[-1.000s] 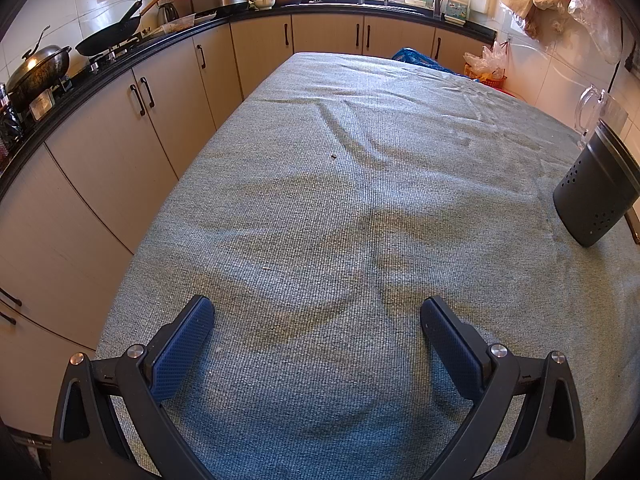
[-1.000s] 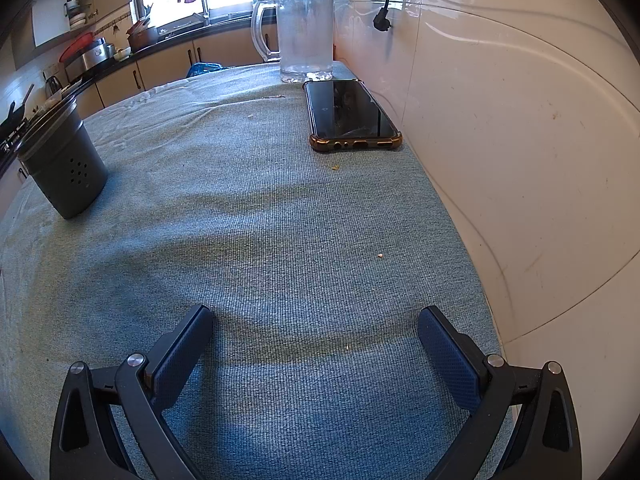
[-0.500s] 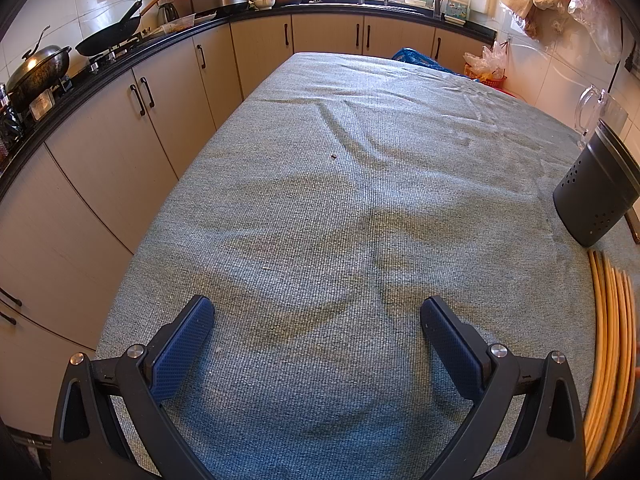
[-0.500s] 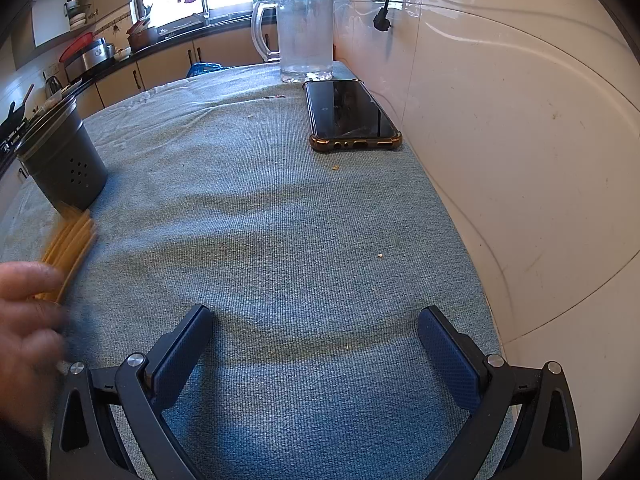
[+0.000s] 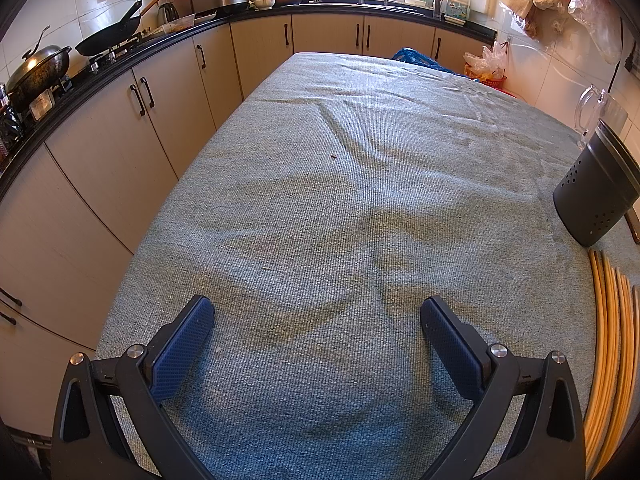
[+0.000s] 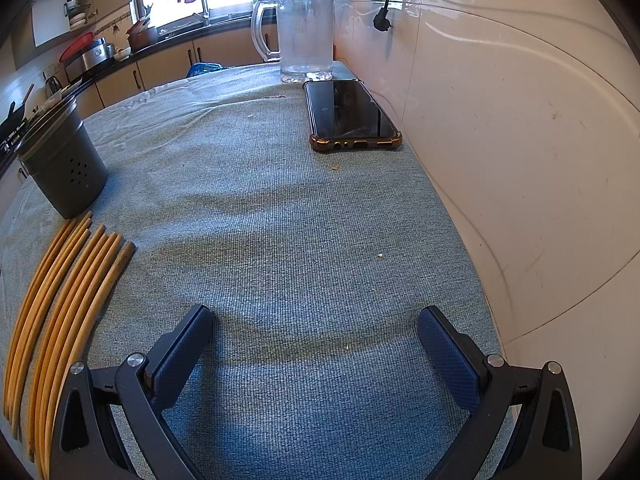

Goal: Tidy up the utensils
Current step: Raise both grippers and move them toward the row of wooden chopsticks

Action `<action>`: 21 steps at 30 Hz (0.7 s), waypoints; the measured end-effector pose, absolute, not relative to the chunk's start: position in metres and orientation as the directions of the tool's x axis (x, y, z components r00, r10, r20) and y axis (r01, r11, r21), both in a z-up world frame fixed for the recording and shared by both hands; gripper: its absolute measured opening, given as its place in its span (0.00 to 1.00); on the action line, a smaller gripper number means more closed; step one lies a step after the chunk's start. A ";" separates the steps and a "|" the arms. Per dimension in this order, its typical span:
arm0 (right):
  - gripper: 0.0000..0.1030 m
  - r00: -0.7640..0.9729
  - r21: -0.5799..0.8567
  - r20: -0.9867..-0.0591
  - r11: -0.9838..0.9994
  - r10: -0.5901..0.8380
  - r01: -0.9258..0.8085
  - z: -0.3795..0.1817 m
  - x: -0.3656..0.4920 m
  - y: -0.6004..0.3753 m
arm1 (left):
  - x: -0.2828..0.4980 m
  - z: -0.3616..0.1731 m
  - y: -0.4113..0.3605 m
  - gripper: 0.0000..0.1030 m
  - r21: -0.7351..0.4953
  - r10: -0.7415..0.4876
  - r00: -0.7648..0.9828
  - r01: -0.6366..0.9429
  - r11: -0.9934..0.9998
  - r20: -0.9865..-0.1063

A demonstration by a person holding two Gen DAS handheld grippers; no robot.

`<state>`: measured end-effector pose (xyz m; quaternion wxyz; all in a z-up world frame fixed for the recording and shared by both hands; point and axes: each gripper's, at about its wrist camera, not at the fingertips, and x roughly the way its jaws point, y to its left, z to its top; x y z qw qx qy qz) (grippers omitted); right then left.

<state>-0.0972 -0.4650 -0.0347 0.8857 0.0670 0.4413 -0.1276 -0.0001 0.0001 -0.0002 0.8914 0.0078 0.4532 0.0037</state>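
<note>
So the bundle of long yellowish wooden chopsticks (image 6: 60, 300) is now lying flat on the grey-green woven tablecloth (image 6: 300, 240), side by side, tips pointing at the dark grey perforated cylinder utensil holder (image 6: 64, 168) and ending just short of its base. A second ago that patch of cloth was bare. Half a second ago a hand was over there setting them down, blurry at the edge of my right camera; now the hand is gone and the sticks sit on their own.

From my left camera the same chopsticks (image 5: 612, 344) run along the far right edge, with the holder (image 5: 596, 192) standing upright beyond them.

My tongs haven't budged. Left gripper (image 5: 318, 344) has its blue pads wide apart over bare cloth, holding nothing. Right gripper (image 6: 316, 348) is the same, spread wide and empty, with the chopsticks off to its left.

Further out: a black phone in a brownish clear case (image 6: 352, 116) lies by the white wall, and a clear glass mug with a handle (image 6: 300, 32) stands just behind it.
</note>
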 end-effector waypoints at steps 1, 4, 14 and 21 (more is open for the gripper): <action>1.00 0.578 0.006 -0.799 0.958 -0.167 0.285 -0.035 -0.098 -0.465 | 0.000 0.000 0.000 1.00 0.017 0.013 0.589 0.001 1.000 -0.808; 1.00 0.578 0.005 -0.799 0.958 -0.168 0.285 -0.035 -0.098 -0.465 | -0.003 0.001 0.000 1.00 0.023 0.009 0.585 0.016 1.000 -0.811; 1.00 0.532 0.013 -0.833 0.957 -0.151 0.291 -0.035 -0.098 -0.463 | -0.065 0.028 -0.022 1.00 0.079 0.057 0.646 0.006 0.997 -0.761; 1.00 0.566 0.100 -0.815 0.931 -0.126 0.352 -0.022 -0.137 -0.452 | -0.127 0.080 -0.047 1.00 0.066 0.010 0.761 0.044 0.997 -0.649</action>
